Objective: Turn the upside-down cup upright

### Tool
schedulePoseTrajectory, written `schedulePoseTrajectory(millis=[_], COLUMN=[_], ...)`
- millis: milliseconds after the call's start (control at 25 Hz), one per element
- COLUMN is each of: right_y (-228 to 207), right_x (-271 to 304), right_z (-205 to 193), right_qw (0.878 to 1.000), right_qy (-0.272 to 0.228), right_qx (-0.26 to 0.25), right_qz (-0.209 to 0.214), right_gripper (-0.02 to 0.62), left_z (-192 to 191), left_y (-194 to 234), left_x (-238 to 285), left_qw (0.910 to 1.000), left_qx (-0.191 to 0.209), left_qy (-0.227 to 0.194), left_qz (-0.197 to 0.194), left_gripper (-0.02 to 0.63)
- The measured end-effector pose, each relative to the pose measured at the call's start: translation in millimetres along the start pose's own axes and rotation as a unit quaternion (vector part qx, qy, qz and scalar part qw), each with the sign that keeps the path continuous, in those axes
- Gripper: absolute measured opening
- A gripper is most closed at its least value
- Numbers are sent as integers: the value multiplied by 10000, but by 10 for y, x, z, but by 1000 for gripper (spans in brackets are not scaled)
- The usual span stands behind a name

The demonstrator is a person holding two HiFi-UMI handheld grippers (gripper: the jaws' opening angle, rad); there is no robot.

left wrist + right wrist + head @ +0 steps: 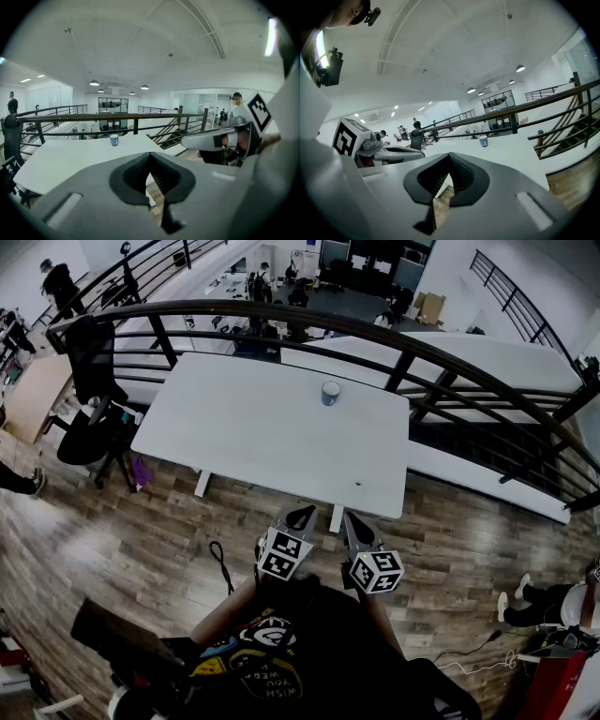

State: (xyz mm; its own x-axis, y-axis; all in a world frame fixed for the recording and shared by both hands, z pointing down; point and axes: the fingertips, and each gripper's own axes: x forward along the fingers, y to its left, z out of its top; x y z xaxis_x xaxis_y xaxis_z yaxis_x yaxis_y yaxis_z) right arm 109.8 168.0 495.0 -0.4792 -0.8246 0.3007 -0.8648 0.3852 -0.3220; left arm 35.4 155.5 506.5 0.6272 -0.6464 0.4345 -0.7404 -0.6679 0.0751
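Note:
A small blue cup with a white rim (330,392) stands on the far side of the white table (244,437), close to the railing. It also shows far off as the cup (114,139) in the left gripper view and as the cup (483,140) in the right gripper view. My left gripper (301,517) and right gripper (354,522) hang side by side off the table's near edge, over the wooden floor, well short of the cup. Both are shut with nothing between their jaws.
A curved black railing (375,338) runs behind the table. A black office chair (92,399) stands at the table's left end. A person's feet (517,593) show at the right, and a black cable (223,563) lies on the floor.

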Motion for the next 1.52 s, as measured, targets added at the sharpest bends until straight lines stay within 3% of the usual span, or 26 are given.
schedulePoseTrajectory(millis=[440, 800, 1000, 1240, 1520], right_y=[24, 167, 372, 484, 246], right_x=[36, 326, 577, 672, 795], right_z=[-14, -51, 30, -200, -278], right_qw=[9999, 9998, 9966, 9977, 9959], right_qy=[53, 132, -199, -13, 157], right_qx=[90, 149, 716, 659, 892], right_qz=[-68, -18, 363, 171, 3], right_gripper=[-5, -5, -3, -2, -3], left_z=[-13, -95, -154, -281, -272], left_y=[57, 419, 754, 928, 1007], left_x=[-18, -64, -152, -126, 165], left_qw=[10000, 10000, 9997, 9992, 9985], left_qx=[1, -74, -227, -325, -407], left_qy=[65, 43, 50, 76, 95], left_qz=[-61, -34, 19, -198, -344], left_gripper=[5, 5, 5, 5, 5])
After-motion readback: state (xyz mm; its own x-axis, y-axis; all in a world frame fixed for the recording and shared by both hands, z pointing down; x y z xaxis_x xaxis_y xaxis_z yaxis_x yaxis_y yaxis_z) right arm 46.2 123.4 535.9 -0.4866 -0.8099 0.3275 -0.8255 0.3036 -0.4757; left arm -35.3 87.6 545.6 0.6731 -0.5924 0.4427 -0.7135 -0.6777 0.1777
